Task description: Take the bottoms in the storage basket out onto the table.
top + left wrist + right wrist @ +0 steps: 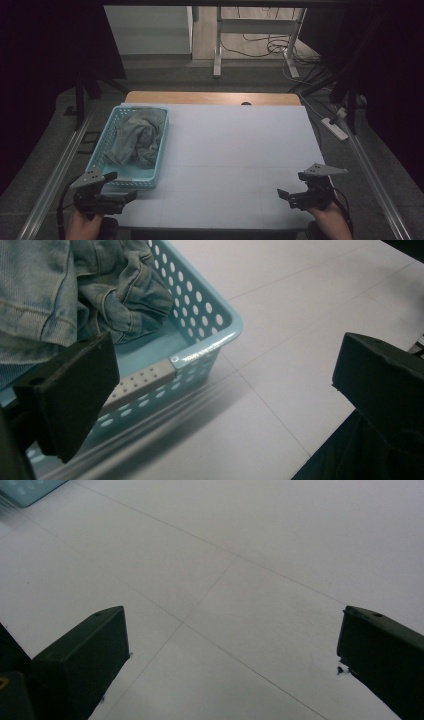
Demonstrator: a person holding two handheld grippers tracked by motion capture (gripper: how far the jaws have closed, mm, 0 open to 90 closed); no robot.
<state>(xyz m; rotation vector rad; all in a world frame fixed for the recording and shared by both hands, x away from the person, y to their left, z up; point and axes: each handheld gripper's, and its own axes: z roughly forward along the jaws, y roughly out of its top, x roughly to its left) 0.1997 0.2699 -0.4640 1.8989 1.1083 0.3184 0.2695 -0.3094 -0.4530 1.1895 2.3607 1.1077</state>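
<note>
Jeans point(136, 137), faded blue denim, sit crumpled up inside the light blue perforated basket point(161, 150), which is parked at about 9 o'clock on the white table point(240, 150), up against its left edge. The denim piles toward the far end of the basket, so a bit of bare basket floor shows at the near end.

Left gripper point(120, 190) hangs low at roughly 7 o'clock, right by the basket's near right corner. In the left gripper view its jaws are spread wide, nothing between them, and one jaw sits in front of the basket's near wall, where there's a grey dotted grip strip point(140, 385) on the rim. Can't tell if the jaw is actually touching the basket or just beside it. You can see the jeans' seams and folds up close there point(75, 295).

Right gripper point(287, 194) is over at 5 o'clock, well apart from the basket, jaws also wide apart and holding nothing, just above bare white tabletop. A corner of the basket peeks in at 11 o'clock in the right gripper view.
</note>
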